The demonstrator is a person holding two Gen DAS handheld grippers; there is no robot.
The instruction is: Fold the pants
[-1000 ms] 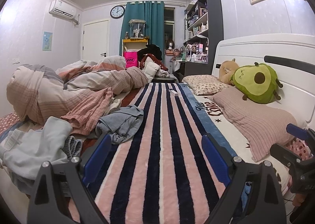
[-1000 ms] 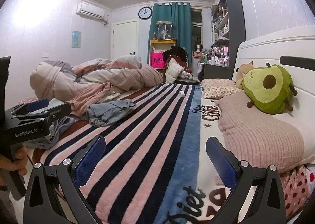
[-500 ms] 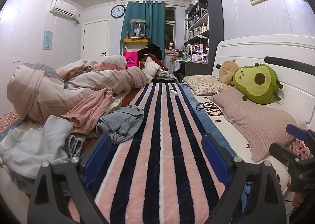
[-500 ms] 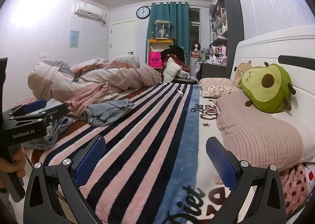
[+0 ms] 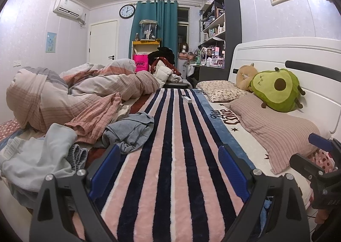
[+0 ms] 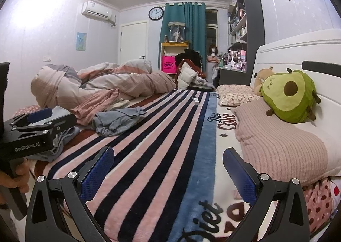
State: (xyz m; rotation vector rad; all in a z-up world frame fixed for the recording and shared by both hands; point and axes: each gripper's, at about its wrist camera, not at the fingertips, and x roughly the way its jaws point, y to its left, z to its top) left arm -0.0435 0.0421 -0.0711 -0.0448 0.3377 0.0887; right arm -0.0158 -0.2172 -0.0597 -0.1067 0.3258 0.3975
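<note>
A crumpled grey-blue garment [image 5: 130, 131] [image 6: 116, 121] lies on the striped blanket [image 5: 170, 156], left of centre. A pale blue garment [image 5: 36, 156] and a pink checked one [image 5: 91, 118] are heaped further left; which of these are the pants I cannot tell. My left gripper [image 5: 168, 167] is open over the blanket's near end, with nothing between its blue pads. In the right wrist view it shows from the side [image 6: 55, 117], held by a hand [image 6: 15, 180]. My right gripper [image 6: 168, 175] is also open and holds nothing. Its tips show at the left wrist view's right edge [image 5: 311, 150].
A bunched pink and grey quilt [image 5: 64, 93] fills the bed's far left. Pillows [image 5: 275, 133] and an avocado plush [image 5: 277, 90] lie along the white headboard [image 5: 298, 54] on the right. A small white box [image 5: 186, 98] sits far up the blanket.
</note>
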